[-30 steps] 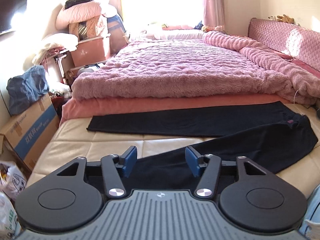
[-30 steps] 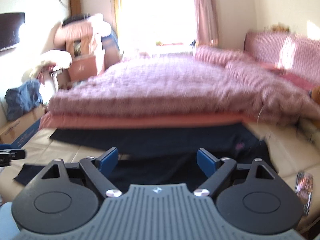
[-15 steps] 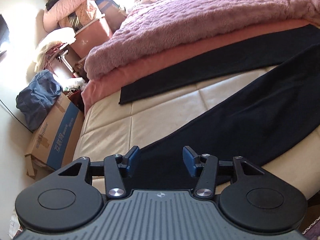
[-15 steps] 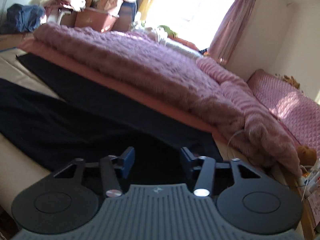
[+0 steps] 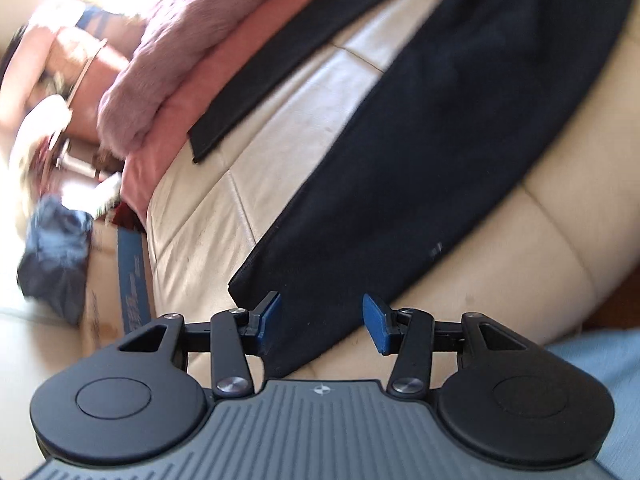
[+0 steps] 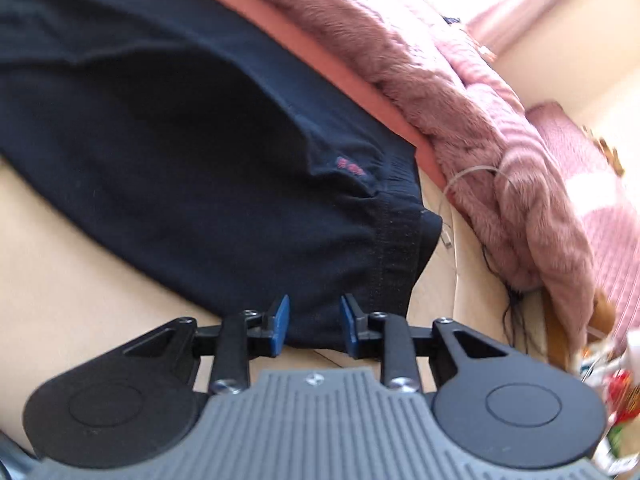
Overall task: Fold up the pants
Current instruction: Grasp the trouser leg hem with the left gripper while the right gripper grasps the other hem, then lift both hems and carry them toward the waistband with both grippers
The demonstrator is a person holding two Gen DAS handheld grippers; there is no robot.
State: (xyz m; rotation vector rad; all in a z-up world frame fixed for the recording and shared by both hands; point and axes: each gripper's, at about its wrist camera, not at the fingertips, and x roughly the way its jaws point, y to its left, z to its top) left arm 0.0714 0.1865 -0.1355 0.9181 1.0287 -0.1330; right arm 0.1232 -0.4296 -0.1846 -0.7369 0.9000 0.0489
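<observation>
On a cream mattress (image 5: 208, 216), black pants (image 5: 420, 152) spread flat beside a pink blanket (image 6: 460, 92), left gripper (image 5: 321, 323) released over the leg hem, right gripper (image 6: 313, 325) parted astride the waistband (image 6: 394, 240).

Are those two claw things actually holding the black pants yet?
No. Left gripper is open over the pants' leg hem, right gripper open at the waistband.

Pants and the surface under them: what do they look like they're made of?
Pants: soft matte black knit, likely cotton jersey; ribbed elastic waistband and limp drape suggest it. Surface: cream leather or faux leather, going by its slight sheen and stitched panel seams.
</observation>
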